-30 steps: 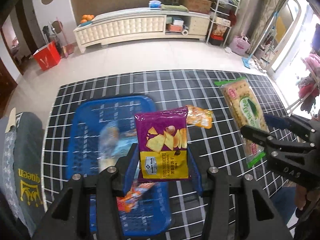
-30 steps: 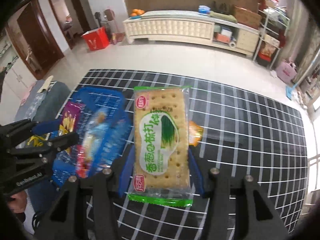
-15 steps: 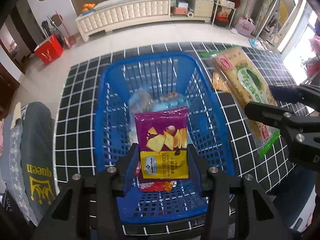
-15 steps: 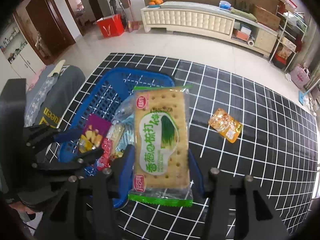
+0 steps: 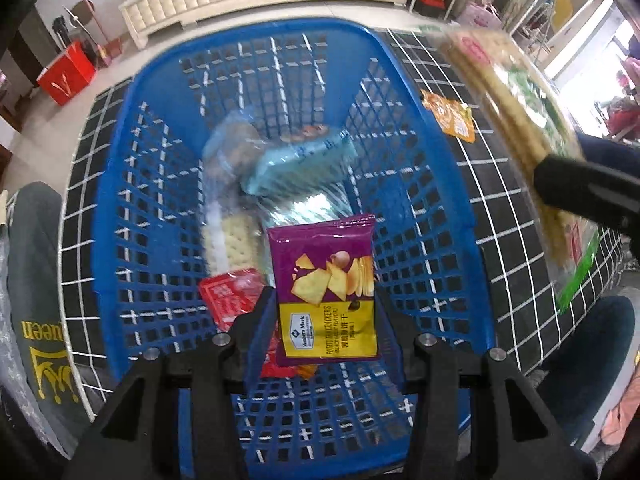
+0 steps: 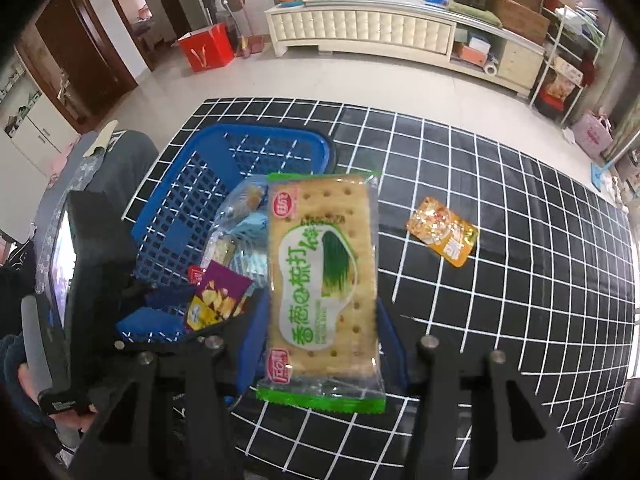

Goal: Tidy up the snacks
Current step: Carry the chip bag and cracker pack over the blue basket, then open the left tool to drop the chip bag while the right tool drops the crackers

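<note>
Two packs in hand: left gripper [image 5: 324, 316] clamps purple pack [image 5: 326, 288] over basket [image 5: 120, 200], ready to release. Right gripper [image 6: 320, 344] grips crackers [image 6: 322, 276] beside basket; they go in after.

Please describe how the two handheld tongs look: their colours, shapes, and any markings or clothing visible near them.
Both tongs are matte black plastic, angular frames with silver round screw heads and blue pads on the inner sides of the fingers. In the right wrist view, the left tongs carry a tall black block with small pale lettering near its base. Beside the right tongs a dark blue sleeve appears.
</note>
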### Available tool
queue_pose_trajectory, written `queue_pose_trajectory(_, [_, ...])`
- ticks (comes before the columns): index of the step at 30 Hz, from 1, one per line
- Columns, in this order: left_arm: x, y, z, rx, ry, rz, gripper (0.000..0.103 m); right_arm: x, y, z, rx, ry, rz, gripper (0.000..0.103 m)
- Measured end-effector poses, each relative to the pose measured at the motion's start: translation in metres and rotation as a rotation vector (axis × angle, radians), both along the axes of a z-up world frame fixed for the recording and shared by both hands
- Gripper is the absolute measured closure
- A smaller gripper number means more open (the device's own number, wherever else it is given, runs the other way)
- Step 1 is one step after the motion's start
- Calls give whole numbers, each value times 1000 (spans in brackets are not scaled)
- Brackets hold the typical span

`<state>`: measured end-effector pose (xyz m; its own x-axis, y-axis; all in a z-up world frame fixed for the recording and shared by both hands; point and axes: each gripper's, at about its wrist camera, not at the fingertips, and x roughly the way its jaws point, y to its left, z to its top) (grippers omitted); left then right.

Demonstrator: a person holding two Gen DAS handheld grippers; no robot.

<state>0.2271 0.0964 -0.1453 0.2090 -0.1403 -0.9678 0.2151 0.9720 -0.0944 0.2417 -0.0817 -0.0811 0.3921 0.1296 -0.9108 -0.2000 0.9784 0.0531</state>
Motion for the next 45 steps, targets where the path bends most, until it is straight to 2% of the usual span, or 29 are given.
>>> queue_pose_trajectory(2, [-1, 0, -3, -8, 8, 1, 46, 0, 2, 1, -2, -1, 2, 46])
queue_pose_trajectory(7, [-6, 10, -1, -40, 12, 27, 37, 1, 13, 4, -7, -5, 21, 46])
queue_pose_trajectory(17, [-16, 55, 47, -38, -100, 76, 37, 18, 62, 11, -9, -19, 104, 46])
queue_pose_trajectory(25, [-12, 110, 73, -26, -161, 145, 37, 47, 88, -16, 48, 75, 88, 46])
queue_pose_trajectory(28, [-10, 129, 79, -45, -194, 172, 37, 55, 99, -30, 26, 96, 85, 46])
queue_pose_trajectory(33, [-3, 146, 67, -53, -201, 193, 37, 65, 115, -55, -34, 135, 97, 46])
queue_pose_trajectory(36, [2, 151, 55, -55, -176, 199, 37, 69, 119, -66, -156, 118, 70, 46])
queue_pose_trajectory(38, [4, 156, 47, -60, -169, 209, 37, 71, 120, -71, -201, 110, 72, 46])
queue_pose_trajectory(42, [6, 160, 38, -74, -161, 214, 37, 77, 116, -77, -192, 133, 56, 45])
queue_pose_trajectory(45, [8, 159, 34, -76, -151, 210, 37, 73, 119, -79, -240, 129, 108, 38])
